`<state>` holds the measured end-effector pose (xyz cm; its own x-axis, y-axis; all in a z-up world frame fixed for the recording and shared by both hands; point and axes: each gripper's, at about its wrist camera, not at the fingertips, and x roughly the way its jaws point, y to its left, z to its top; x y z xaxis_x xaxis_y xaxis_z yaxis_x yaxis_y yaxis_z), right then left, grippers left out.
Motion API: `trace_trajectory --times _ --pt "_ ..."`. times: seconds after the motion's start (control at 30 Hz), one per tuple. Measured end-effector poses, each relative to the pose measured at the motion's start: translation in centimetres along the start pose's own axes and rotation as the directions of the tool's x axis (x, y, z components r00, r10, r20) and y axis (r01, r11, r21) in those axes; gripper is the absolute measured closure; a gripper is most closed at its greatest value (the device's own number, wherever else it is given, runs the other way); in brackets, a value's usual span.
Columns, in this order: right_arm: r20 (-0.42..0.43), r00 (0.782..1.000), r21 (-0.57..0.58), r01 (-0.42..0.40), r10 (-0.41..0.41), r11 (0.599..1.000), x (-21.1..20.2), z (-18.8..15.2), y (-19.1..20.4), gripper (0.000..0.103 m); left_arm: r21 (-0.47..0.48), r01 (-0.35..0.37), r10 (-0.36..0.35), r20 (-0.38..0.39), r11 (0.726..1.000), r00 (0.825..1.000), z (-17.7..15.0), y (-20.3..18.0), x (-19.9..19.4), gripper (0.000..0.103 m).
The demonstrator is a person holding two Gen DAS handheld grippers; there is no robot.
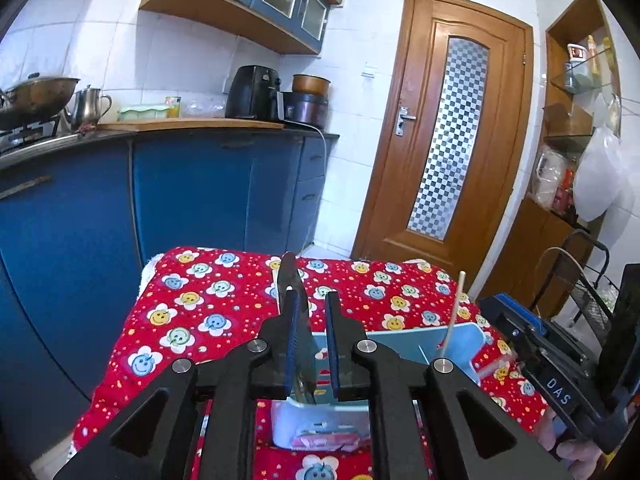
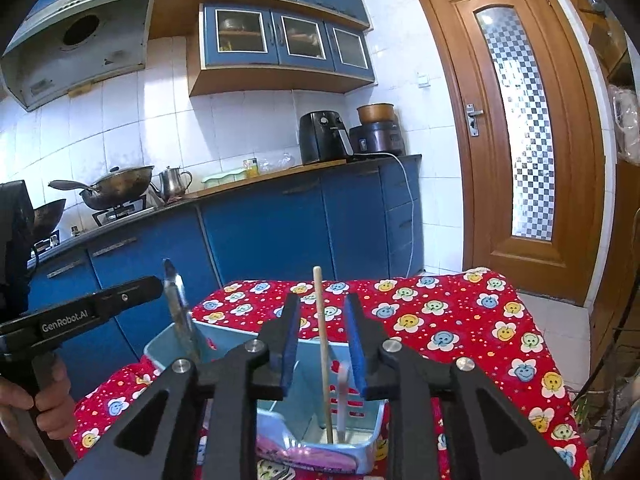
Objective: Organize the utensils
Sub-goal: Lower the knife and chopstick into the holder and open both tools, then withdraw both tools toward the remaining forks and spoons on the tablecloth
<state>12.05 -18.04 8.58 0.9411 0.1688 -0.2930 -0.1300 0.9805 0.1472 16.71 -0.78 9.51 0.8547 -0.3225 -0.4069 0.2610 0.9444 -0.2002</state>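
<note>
A light blue utensil holder (image 1: 400,344) (image 2: 308,360) with compartments stands on a table with a red flowered cloth (image 1: 208,308) (image 2: 440,320). A dark knife (image 1: 294,300) (image 2: 180,312) stands upright in its left compartment, between my left gripper's (image 1: 312,312) open jaws, against the left pad. A wooden chopstick (image 2: 323,344) (image 1: 454,312) stands in the right compartment, free between my right gripper's (image 2: 322,316) open jaws. A pale utensil (image 2: 342,396) stands beside the chopstick.
Blue kitchen cabinets (image 2: 260,232) with a wok (image 2: 116,190), kettle (image 2: 174,182) and air fryer (image 2: 324,136) lie behind the table. A wooden door (image 2: 516,120) is at the right. A wire rack (image 1: 592,304) stands right of the table.
</note>
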Motion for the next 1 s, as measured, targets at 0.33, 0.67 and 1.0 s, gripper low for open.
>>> trace_trajectory --times 0.33,0.67,1.0 --pt "0.023 1.0 0.002 -0.008 0.008 1.0 -3.7 0.7 1.0 0.077 0.021 0.003 -0.003 -0.03 1.0 1.0 -0.9 -0.5 -2.6 0.087" --pt "-0.035 0.999 -0.003 0.024 -0.024 1.0 -6.9 -0.1 2.1 0.077 0.042 -0.004 0.007 -0.076 0.999 0.997 -2.1 -1.0 -4.7 0.087" --pt "-0.119 0.992 0.018 0.05 -0.048 0.999 -9.3 -1.7 2.2 0.077 0.034 0.015 -0.011 -0.131 0.999 0.991 -4.2 -1.3 -6.2 0.087"
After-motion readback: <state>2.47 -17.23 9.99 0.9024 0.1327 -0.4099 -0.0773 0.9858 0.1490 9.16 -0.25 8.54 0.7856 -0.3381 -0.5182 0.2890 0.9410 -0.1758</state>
